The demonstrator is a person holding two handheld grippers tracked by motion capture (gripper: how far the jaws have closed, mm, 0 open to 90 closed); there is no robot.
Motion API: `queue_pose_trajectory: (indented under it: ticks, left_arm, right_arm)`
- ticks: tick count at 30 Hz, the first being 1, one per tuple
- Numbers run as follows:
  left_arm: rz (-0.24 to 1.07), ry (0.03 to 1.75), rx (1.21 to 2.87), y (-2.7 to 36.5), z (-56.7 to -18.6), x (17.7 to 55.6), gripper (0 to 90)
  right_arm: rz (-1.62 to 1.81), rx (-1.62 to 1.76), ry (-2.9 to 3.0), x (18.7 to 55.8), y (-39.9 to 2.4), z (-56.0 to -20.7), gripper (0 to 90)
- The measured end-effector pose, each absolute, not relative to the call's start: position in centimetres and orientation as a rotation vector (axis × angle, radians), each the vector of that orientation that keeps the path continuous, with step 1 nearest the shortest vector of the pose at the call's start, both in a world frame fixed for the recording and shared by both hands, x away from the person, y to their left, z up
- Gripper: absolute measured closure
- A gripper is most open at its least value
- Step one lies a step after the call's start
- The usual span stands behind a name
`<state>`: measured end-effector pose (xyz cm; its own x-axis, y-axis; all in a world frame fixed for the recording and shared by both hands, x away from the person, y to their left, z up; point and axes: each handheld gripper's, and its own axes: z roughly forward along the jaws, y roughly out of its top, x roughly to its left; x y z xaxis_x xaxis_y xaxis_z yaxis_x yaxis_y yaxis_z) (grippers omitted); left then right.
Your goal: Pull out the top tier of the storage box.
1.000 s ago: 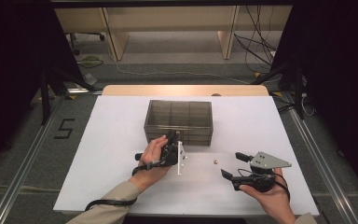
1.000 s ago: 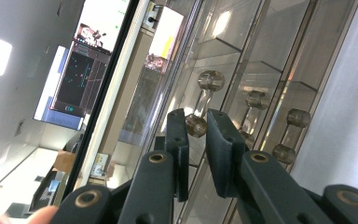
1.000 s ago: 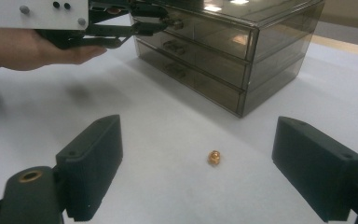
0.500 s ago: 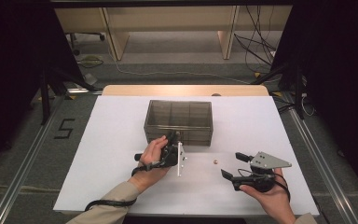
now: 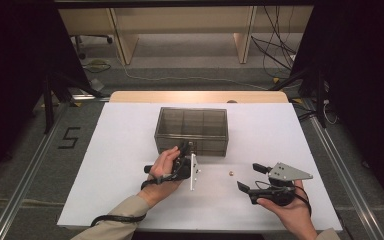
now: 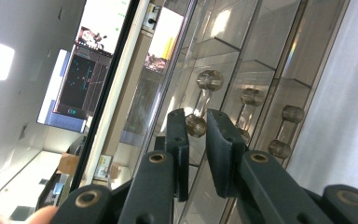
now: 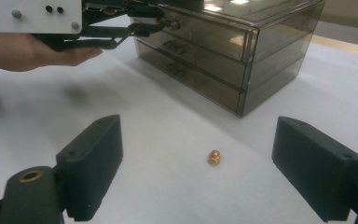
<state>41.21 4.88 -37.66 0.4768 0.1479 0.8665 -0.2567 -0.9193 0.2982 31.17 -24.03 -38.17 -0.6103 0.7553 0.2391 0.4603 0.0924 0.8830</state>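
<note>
Three clear handles [image 6: 200, 102] front one smoky drawer box [image 5: 192, 130]; the left gripper [image 6: 196, 127] pinches one, the right gripper [image 7: 198, 172] stands spread around one brass nut [image 7: 214, 157].

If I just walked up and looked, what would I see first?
Probably the smoky see-through drawer box in the middle of the white table. The left gripper is pinched on the handle of one of its drawers. Then you'd spot the tiny gold nut lying alone in front of the box, with the right gripper wide open just behind it.
</note>
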Motion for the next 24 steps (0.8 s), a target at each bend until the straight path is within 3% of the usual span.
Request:
queue_pose_trajectory:
  ticks: [24]
  left_arm:
    - [1.434,-0.097,2.342,4.82,-37.65,40.9,79.4]
  right_arm:
    - [1.527,1.209,2.097,31.16,-24.03,-38.17,17.1]
